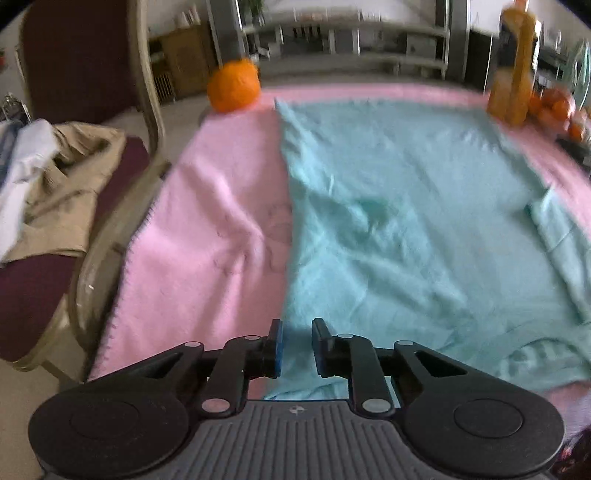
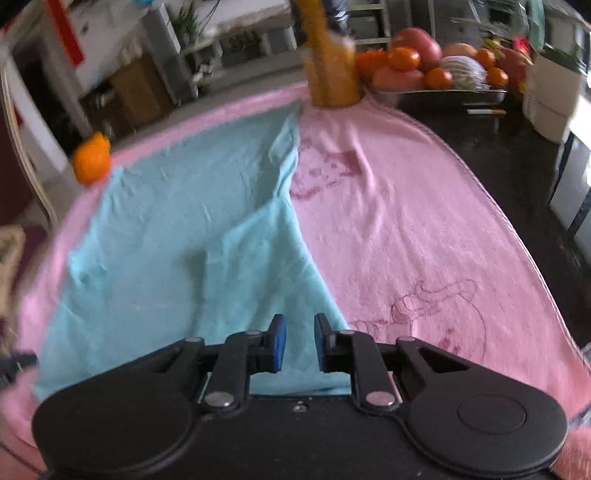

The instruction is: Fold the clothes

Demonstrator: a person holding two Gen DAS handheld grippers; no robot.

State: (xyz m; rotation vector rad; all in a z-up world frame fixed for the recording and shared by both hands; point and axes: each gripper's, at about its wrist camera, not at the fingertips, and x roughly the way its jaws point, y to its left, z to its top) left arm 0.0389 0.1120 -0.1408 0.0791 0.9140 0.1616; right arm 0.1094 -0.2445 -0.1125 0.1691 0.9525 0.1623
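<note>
Lying flat on a pink fleece blanket [image 1: 207, 229], the pale turquoise cotton garment [image 1: 406, 206] spreads wide. Left gripper [image 1: 297, 347] and right gripper [image 2: 300, 341] hover at its near edge; jaws narrowly apart, clamping nothing.

Looks like somebody's home, dining area kind of vibe. There's a pink blanket [image 2: 406, 229] thrown over the table as a work surface, a loose orange [image 1: 233, 85] sitting at its far edge, and a tray of fruit [image 2: 436, 70] piled up at the back. A maroon padded chair [image 1: 85, 66] has a heap of clothes [image 1: 55, 177] dumped on the seat. Background is blurry, but you can make out railings [image 1: 351, 33], a wooden cabinet [image 2: 140, 88] and some potted plants [image 2: 188, 22]. Definitely lived-in, not a lab.
</note>
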